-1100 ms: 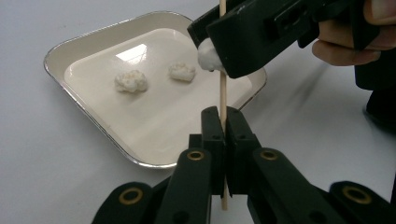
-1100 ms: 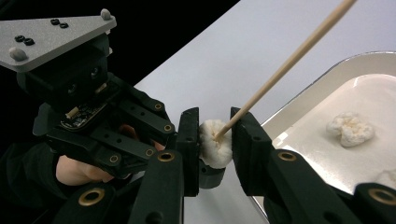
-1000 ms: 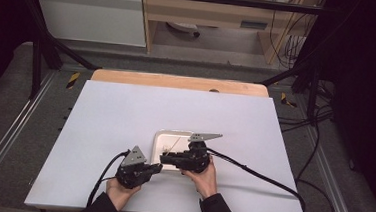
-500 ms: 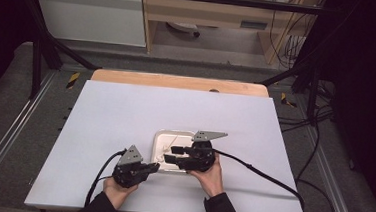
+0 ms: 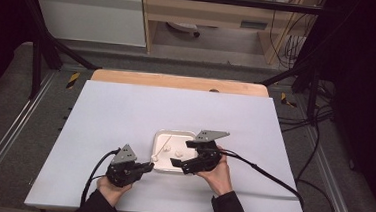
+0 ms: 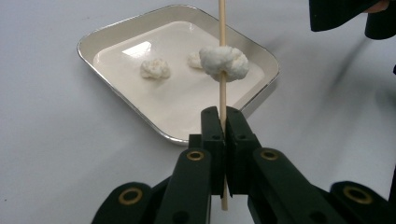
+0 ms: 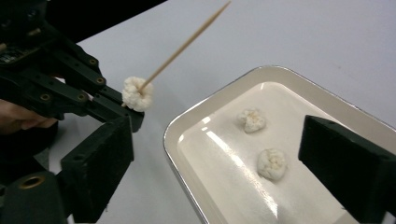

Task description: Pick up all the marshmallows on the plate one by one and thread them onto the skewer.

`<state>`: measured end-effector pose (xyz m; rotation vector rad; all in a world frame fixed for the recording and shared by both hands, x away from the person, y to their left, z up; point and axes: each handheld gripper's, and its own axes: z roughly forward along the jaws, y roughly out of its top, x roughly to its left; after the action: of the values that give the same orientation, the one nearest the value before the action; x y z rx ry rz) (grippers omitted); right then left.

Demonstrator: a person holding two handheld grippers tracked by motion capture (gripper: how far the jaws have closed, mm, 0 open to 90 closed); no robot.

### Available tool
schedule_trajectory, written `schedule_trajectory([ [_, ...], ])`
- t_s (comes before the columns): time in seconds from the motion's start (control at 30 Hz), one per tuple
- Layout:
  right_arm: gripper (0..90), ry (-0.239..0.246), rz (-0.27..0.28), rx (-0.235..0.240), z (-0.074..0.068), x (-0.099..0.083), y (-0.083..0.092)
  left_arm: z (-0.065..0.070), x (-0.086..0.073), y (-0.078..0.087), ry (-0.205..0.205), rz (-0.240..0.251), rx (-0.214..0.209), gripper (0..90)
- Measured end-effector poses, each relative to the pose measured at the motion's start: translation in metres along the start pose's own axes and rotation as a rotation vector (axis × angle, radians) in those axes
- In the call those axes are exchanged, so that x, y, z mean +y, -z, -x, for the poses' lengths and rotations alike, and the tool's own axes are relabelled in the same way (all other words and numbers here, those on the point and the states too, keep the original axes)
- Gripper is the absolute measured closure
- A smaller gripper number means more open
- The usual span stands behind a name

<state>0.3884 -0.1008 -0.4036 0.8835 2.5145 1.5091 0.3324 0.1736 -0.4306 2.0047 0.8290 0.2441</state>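
The left gripper (image 6: pixel 223 122) has its fingers clamped on a thin wooden skewer (image 6: pixel 222 28) just left of the tray (image 5: pixel 160 135). One white puffy morsel (image 6: pixel 224 62) is threaded on it. It looks light, soft and crumbly, so the stiff stick is the place to hold. Two more morsels (image 7: pixel 272 163) lie in the tray. The right gripper (image 5: pixel 186 154) hangs over the tray's right side; its fingers have just been opening and now stand wide apart with nothing between, where a second ago they sat nearly together.
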Motion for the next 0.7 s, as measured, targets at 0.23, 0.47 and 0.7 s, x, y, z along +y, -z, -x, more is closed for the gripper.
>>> schedule_trajectory([
  [0.23, 4.7, 0.024, -0.033, -0.036, 0.002, -0.002, -0.003, -0.004, -0.002, 0.006, 0.003, -0.003, 0.006, 87.9],
  [0.47, 3.5, 0.041, -0.062, -0.076, 0.008, -0.001, -0.007, -0.007, -0.003, 0.009, 0.007, -0.003, 0.012, 87.9],
  [0.7, 7.0, 0.042, -0.095, -0.121, 0.019, -0.001, -0.015, -0.009, -0.003, 0.01, 0.01, -0.008, 0.011, 87.9],
])
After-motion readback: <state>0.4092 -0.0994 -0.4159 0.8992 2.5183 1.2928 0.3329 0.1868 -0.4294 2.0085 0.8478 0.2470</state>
